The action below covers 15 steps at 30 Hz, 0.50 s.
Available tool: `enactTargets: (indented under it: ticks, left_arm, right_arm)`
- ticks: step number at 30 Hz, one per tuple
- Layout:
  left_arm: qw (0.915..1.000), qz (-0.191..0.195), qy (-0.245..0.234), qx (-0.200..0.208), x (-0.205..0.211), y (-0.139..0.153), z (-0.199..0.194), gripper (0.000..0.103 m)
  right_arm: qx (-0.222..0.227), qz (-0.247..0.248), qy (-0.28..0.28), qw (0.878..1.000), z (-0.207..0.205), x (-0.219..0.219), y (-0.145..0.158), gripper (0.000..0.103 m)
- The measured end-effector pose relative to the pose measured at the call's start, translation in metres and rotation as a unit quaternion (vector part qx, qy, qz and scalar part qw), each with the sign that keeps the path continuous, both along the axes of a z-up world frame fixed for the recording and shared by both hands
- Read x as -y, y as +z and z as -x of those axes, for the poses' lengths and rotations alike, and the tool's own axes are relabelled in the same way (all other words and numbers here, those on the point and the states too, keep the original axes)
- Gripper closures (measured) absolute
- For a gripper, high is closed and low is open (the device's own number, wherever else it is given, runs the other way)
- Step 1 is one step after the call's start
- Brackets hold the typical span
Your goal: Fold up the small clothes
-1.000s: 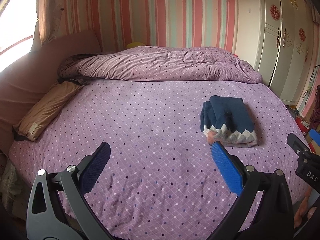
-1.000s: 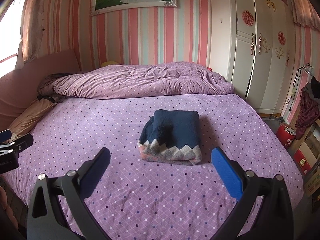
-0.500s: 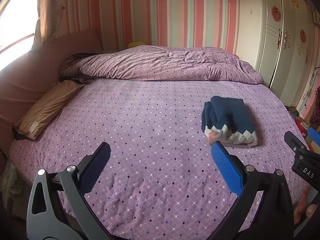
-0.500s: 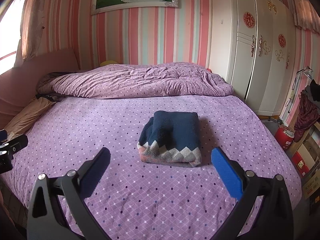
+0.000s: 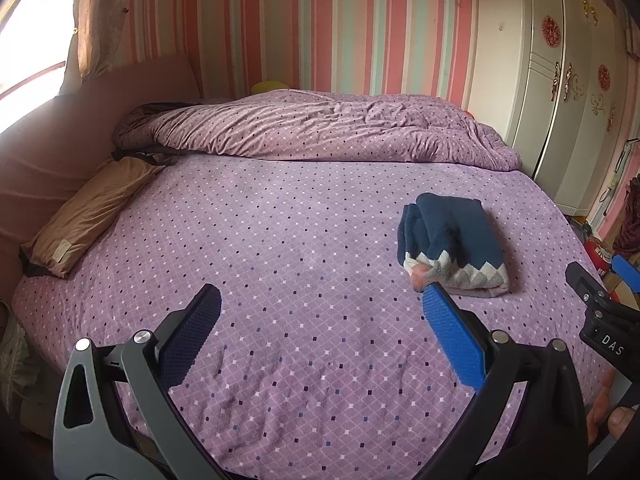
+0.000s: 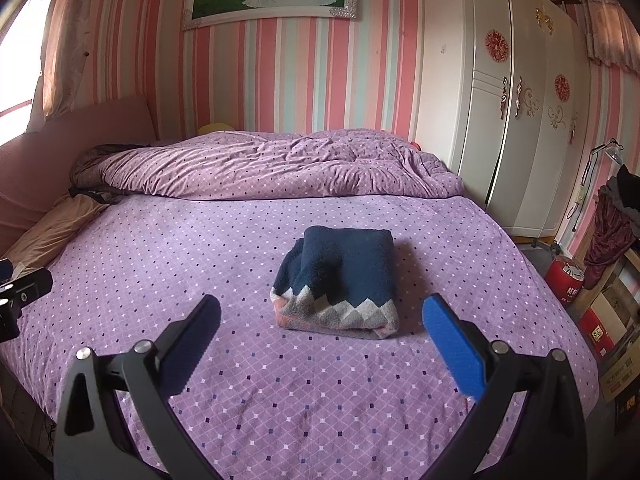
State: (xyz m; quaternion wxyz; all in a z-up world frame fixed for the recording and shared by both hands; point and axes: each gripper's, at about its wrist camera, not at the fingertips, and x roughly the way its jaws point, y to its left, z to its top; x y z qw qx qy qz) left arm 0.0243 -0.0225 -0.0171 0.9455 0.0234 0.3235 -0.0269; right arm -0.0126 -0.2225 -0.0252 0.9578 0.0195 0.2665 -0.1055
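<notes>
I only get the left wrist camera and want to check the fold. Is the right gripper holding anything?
Observer: No. The right gripper is open and empty, short of the sweater.
Operator: My finger hides the sweater's near corner. Any loose end there?
Observer: None. The whole zigzag hem shows, lying on the bed.
Operator: What's on the floor to the right of the bed?
Observer: A red extinguisher.
</notes>
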Motion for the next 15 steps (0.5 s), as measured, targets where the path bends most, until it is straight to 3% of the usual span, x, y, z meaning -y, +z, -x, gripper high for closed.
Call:
enactTargets:
  ticks: [15]
  left_arm:
    - [1.0000,-0.007,0.002,-0.002,-0.0011,-0.0004,-0.0020,0.003]
  right_arm:
    - [-0.001,0.005,-0.002,1.000,0.0013,0.0007,-0.0003,0.002]
